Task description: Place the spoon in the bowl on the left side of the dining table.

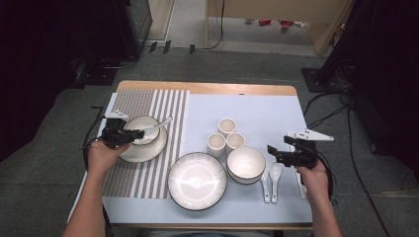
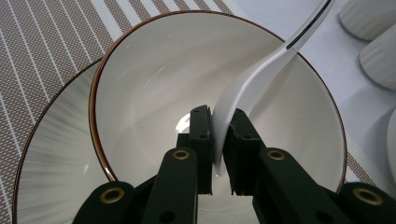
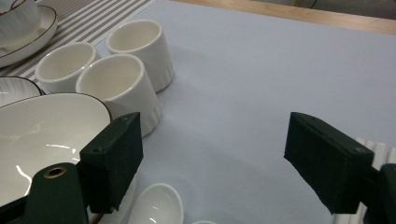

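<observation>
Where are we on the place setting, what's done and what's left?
Done: a bowl sits on a plate on the striped mat. In hand: the left gripper is shut on a spoon inside that bowl. Left, probably: the second plate, second bowl, three cups and two spoons look unplaced; the right gripper hovers open near them.

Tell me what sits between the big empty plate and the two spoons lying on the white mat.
An empty bowl sits between the plate and the two spoons, as the high view shows.
</observation>
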Motion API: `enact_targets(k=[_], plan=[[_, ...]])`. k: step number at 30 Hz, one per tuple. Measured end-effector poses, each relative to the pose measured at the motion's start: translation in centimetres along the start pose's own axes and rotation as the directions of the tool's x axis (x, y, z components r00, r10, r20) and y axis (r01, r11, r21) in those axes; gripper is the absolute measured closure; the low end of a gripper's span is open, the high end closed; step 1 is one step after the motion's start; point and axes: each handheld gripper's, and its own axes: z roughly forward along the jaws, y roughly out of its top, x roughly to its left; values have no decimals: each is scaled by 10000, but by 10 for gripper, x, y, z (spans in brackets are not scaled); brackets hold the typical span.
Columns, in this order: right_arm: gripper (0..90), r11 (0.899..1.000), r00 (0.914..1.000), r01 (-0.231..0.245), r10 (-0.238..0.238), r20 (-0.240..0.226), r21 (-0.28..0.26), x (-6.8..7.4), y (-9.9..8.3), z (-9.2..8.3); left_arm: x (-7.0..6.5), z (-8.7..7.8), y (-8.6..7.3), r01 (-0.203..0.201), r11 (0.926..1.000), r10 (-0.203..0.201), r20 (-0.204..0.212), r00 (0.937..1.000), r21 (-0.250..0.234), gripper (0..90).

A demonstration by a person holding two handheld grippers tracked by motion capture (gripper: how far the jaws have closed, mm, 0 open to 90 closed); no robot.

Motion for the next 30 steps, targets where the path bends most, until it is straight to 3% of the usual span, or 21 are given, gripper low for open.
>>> enact_targets(k=[30], plan=[[193,9983,9947,-548,527,886,217,-31,-22,17,-1,8,-1,-248,9990,257,-245,9994,376,844]])
